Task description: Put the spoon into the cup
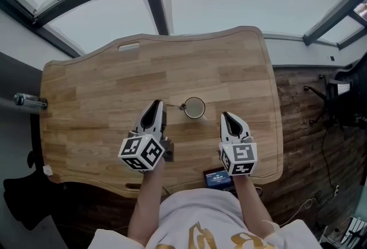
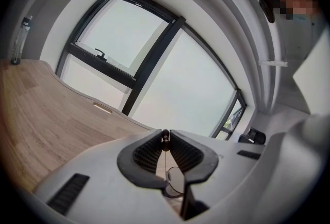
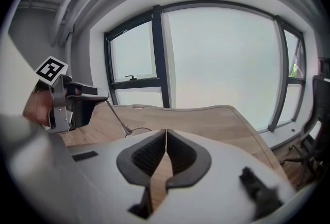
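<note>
Your left claw (image 1: 157, 105) pinches the thin metal spoon (image 1: 173, 106) by its handle end so the bowl reaches the round pale cup (image 1: 194, 108) at its 3 o'clock, while your right claw (image 1: 226, 116) rests closed and empty.

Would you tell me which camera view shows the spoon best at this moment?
The right gripper view: the spoon appears side-on, sloping down from the left gripper towards the cup. The head view shows only a thin sliver beside the cup; the left gripper view shows just its handle end pinched between shut jaws.
</note>
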Available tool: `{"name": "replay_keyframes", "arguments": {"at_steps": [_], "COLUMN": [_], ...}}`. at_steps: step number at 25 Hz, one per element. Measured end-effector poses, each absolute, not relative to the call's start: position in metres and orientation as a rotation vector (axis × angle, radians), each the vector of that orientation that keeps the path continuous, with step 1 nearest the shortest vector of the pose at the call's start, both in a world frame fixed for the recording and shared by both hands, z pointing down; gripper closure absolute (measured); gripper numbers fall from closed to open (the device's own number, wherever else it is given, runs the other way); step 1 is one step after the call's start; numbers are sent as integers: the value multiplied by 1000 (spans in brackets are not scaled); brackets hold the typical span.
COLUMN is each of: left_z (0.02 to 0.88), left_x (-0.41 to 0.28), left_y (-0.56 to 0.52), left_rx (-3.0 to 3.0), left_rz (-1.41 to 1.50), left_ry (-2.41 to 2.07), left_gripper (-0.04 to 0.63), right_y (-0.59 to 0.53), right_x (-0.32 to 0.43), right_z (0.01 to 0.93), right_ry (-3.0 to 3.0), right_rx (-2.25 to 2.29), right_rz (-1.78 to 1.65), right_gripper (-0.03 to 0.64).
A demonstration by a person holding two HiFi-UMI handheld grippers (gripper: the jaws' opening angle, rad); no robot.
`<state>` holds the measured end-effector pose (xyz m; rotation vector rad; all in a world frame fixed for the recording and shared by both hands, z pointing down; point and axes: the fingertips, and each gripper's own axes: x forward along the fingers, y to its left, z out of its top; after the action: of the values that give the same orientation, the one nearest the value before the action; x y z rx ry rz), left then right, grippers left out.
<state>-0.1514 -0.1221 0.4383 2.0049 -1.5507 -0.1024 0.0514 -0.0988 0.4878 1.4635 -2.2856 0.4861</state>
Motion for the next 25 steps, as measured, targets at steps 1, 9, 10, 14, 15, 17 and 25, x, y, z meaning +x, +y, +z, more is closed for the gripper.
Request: {"name": "replay_keyframes", "arguments": {"at_steps": [1,9,10,14,15,17,25], "left_z": [439,444,444,446,446,448,452], "left_x": [-151,-147,-147,-144,-144,-142,-137], "left_y": [-123,-125,-125,-127,-127,-128,-131], "left_rx": [2005,2005,2005,2010,2011,2012,2021], "left_rz": [-100,-91,-90,-84,-81,-76,-48], "left_ry": [-1547,-1530,-1529,-1522,-1520,-1515,-1514], "left_gripper": [540,540,540,540,540,540,540], "right_y": [-99,-99,-100,-101,-101,-101,-104], "right_x": [52,51,51,50,51,51,53], "right_z": [488,492,492,493,493,494,499], "right_ry": [-2284,-2276,-2275,-2276,-2276,-2274,-2272], "right_rx": [1464,1462,1461,1459,1458,1457,1447], "right_rz": [488,497,498,504,505,507,518], "right_gripper": [584,584,584,584,584,584,584]}}
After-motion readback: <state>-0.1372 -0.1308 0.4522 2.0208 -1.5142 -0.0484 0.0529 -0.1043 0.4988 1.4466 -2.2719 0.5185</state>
